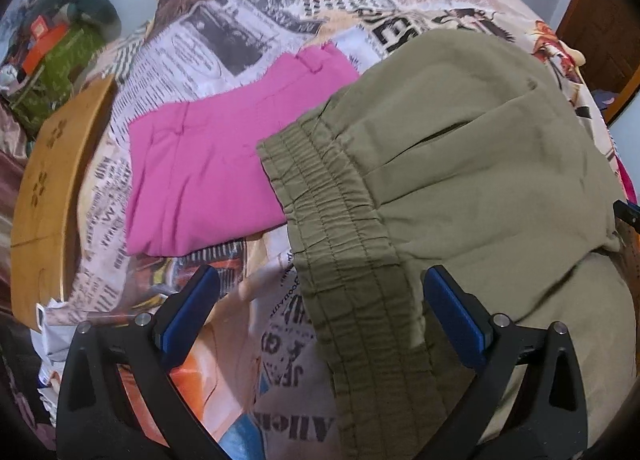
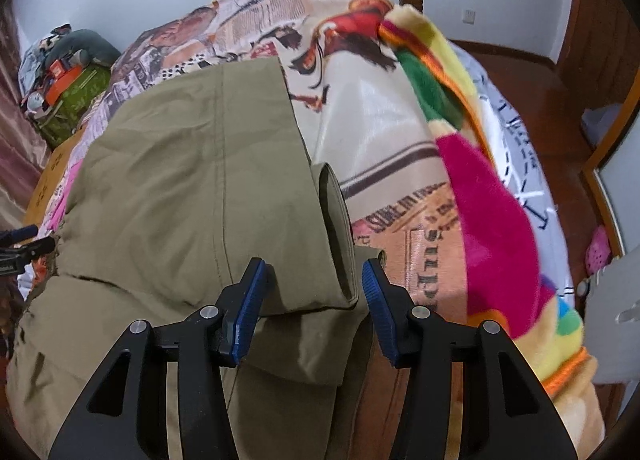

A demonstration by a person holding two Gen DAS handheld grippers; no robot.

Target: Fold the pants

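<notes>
Olive green pants point(image 1: 472, 164) lie on a bed with a newspaper-print cover point(image 1: 224, 32). In the left wrist view their elastic waistband point(image 1: 344, 260) runs down between my fingers. My left gripper point(image 1: 320, 292) is open, its jaws wide on either side of the waistband. In the right wrist view the pants point(image 2: 180, 180) are folded over, and the leg cuffs point(image 2: 340, 236) lie between my fingers. My right gripper point(image 2: 314, 284) is open around the cuff end.
A folded pink garment point(image 1: 200, 168) lies left of the olive pants. A wooden board point(image 1: 52, 196) and a pile of bags point(image 1: 60, 64) stand at the bed's left. A colourful fleece blanket point(image 2: 492, 220) lies at the right, with wooden floor point(image 2: 540, 84) beyond.
</notes>
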